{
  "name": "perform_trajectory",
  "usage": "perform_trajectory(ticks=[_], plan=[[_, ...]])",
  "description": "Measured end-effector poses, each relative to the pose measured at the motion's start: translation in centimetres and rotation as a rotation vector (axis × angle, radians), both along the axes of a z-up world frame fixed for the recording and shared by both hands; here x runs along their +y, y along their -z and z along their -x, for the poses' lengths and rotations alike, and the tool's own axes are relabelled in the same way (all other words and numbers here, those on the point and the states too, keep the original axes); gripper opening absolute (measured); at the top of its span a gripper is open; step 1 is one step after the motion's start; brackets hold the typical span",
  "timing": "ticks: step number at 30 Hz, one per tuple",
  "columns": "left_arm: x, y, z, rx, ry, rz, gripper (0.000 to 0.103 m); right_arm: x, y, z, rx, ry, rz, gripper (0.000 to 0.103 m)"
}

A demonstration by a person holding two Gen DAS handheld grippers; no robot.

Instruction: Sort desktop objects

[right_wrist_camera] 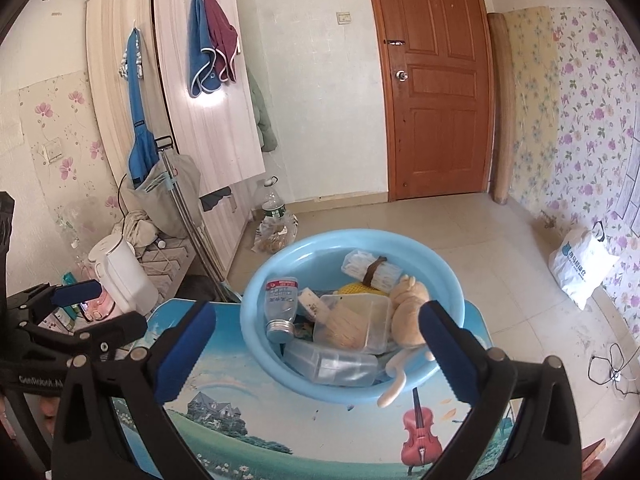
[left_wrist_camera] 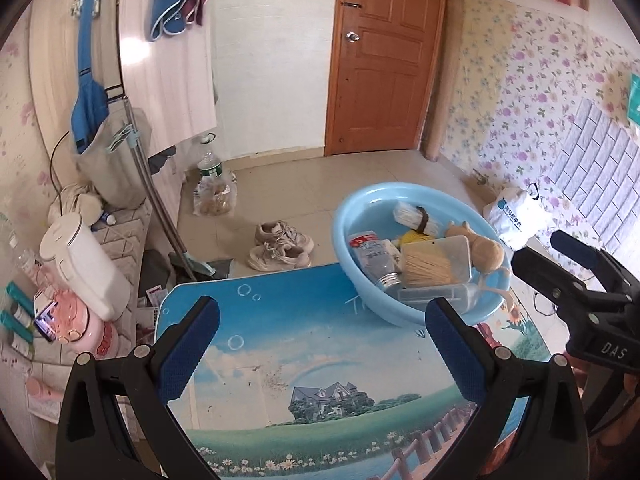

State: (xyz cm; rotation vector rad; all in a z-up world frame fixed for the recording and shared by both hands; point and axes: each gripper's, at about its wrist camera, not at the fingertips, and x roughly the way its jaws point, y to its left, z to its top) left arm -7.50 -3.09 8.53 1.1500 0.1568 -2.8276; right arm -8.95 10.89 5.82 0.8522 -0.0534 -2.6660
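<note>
We hold both grippers wide apart and empty above the table [left_wrist_camera: 280,320]: the left gripper [left_wrist_camera: 320,344] over bare tabletop, the right gripper [right_wrist_camera: 316,348] before the blue basin [right_wrist_camera: 256,280], which holds a bottle [right_wrist_camera: 282,304], boxes and a plush toy [right_wrist_camera: 408,312].

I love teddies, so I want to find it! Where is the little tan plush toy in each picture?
Left wrist view: the plush toy lies at the right side of the blue basin, right of centre.
Right wrist view: the plush toy is near the middle, again in the basin's right side.
Shared landmark: the brown door behind.
</note>
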Motion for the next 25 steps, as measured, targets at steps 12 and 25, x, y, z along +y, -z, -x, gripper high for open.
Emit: perform_trajectory(ticks=[12, 25], plan=[[-0.7, 1.8, 0.4, 0.006, -0.029, 0.047, 0.103, -0.5, 1.5, 0.1, -0.049, -0.014, -0.013, 0.103], [0.2, 2.1, -0.1, -0.015, 0.043, 0.011, 0.103, -0.6, 1.8, -0.3, -0.053, -0.033, -0.004, 0.103]])
